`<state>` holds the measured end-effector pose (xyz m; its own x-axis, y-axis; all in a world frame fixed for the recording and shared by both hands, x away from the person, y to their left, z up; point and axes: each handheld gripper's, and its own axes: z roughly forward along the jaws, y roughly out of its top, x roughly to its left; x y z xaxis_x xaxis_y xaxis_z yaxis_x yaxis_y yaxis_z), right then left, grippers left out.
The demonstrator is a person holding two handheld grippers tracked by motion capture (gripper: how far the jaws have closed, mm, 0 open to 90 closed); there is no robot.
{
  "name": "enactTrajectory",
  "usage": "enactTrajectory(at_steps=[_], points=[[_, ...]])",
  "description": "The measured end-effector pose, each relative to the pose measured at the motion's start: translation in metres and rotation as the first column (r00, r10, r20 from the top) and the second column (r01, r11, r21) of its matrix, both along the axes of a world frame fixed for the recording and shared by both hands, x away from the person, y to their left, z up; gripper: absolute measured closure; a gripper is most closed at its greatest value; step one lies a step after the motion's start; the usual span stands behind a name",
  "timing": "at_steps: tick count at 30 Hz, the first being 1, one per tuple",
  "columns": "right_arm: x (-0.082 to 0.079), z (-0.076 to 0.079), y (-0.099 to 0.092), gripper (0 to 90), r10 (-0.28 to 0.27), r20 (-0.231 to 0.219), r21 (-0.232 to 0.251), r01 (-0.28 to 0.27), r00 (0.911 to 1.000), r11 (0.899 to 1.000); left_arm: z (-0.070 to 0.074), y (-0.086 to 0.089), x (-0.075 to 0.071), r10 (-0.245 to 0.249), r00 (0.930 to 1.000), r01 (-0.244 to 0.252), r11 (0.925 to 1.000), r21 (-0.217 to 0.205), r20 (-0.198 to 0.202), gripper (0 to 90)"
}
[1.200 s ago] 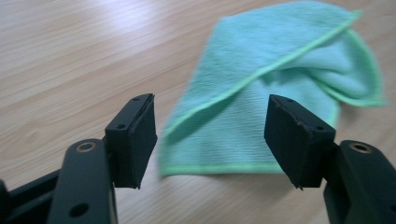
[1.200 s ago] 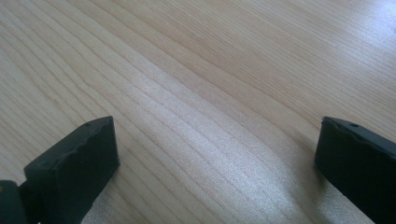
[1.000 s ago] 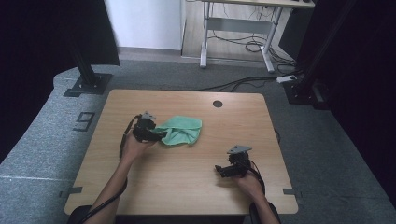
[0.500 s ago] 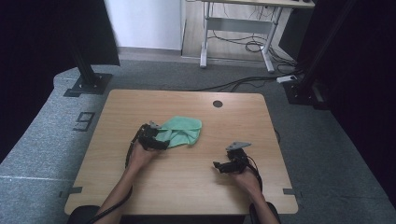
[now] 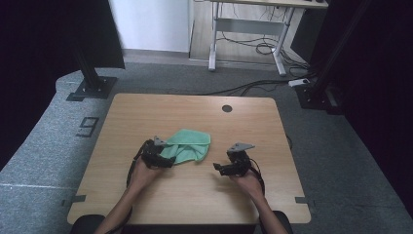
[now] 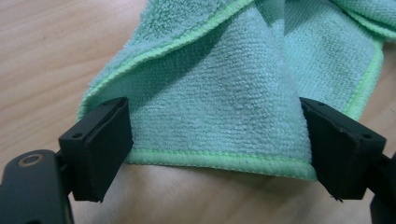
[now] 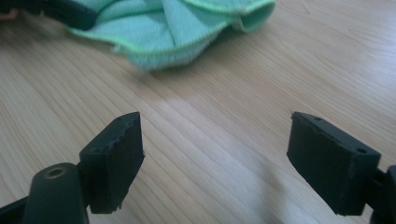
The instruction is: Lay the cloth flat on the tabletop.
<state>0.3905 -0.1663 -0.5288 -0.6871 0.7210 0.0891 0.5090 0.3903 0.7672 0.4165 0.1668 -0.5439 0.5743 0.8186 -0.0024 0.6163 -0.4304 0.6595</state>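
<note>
Now | left tool (image 6: 215, 140) spread, straddling green cloth (image 6: 224, 88) | right tool (image 7: 215, 154) spread, empty

Each bare-forearmed hand carried a black two-jaw gripper, left gripper (image 5: 168, 162) and right gripper (image 5: 217, 167), topped by grey three-cornered plates and trailing black cables.
</note>
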Motion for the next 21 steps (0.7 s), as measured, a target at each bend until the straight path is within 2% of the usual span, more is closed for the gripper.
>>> enactTrajectory(at_steps=[5,10,14,16,18,21], points=[[0.008,0.002,0.015,21.4,0.007,-0.004,0.033,-0.007,1.0,0.999,-0.001,0.002,-0.015,-0.01,0.9999,0.01,0.9999,-0.009,0.013,13.7],[0.015,0.001,0.029,21.9,0.006,-0.013,0.041,-0.006,0.9999,0.999,-0.003,0.004,-0.023,-0.021,0.9995,0.021,0.9997,-0.015,0.022,13.6],[0.019,0.0,0.038,25.6,0.005,-0.015,0.056,-0.004,0.9999,0.998,-0.003,0.002,-0.033,-0.037,0.9991,0.037,0.9992,-0.016,0.02,13.6],[0.021,-0.001,0.043,29.0,0.009,-0.022,0.053,-0.008,0.9997,0.999,-0.002,0.001,-0.036,-0.042,0.9989,0.042,0.999,-0.013,0.02,13.6],[0.021,-0.003,0.048,34.4,0.007,-0.025,0.017,-0.007,0.9997,1.0,-0.003,0.001,-0.038,-0.046,0.9987,0.047,0.9988,-0.014,0.021,13.6],[0.02,-0.007,0.051,51.4,0.011,-0.047,-0.033,-0.013,0.9988,0.999,-0.003,0.001,-0.038,-0.047,0.9986,0.048,0.9987,-0.018,0.023,13.4]])
